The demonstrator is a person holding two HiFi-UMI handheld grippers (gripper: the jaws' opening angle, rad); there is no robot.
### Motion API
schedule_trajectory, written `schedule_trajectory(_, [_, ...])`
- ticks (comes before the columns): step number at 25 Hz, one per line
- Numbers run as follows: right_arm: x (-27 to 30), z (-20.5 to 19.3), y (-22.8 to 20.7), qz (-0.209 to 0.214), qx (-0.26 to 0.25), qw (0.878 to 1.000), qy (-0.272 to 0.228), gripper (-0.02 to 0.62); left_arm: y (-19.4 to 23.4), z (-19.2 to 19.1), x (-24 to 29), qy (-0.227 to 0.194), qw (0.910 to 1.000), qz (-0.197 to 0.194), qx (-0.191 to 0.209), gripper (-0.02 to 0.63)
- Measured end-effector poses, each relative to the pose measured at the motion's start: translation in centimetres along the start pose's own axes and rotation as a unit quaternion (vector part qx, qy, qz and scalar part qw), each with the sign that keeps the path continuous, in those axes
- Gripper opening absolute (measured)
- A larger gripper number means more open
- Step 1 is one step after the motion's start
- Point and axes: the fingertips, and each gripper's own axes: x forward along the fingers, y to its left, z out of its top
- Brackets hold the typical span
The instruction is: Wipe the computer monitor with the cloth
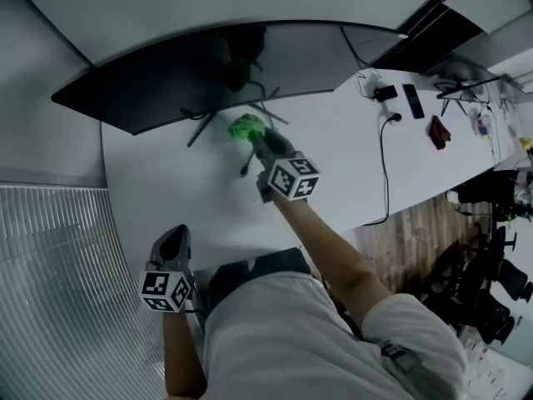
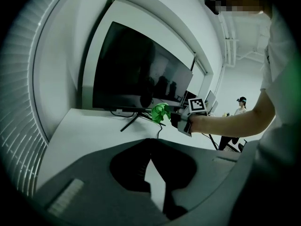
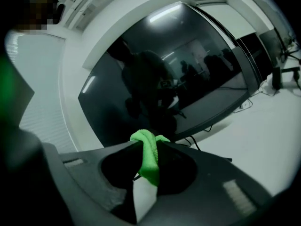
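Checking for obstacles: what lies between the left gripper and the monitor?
Only bare desk lies between the left gripper and the monitor, shown in the head view.

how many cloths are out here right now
1: the green cloth, pinched in the right claw near the monitor and its lower edge. The left claw holds none; more could be hidden off-frame.

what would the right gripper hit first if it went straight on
Probably the monitor, low on its screen, with the cloth in the right gripper touching first. Depth is unclear.
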Motion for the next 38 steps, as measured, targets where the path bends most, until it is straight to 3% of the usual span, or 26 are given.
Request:
schedule_trajectory(6, [-5.5,3.1,2.3,0.005,-0.074,0.997,0.001,0.077,-2.5,3.3,2.6,-0.018,0.9991,-0.028,0.028,0.008])
schedule_trajectory(13, [-12.3,7.1,3.3,-0.003,-0.124,0.992,-0.005,0.077,-6.8,7.3,4.5,-0.049,0.9931,-0.073,0.077,0.008])
schedule_trajectory(26, [-23.5,10.8,3.3,-0.022,-0.157,0.987,-0.018,0.077,-13.7,11.4,5.2,-0.084,0.9803,-0.125,0.127,0.008])
schedule_trajectory(38, [-28.6,11.6,3.5,-0.035,-0.18,0.983,-0.027,0.077,-17.3,13.6,4.3,-0.123,0.967,-0.163,0.153,0.006])
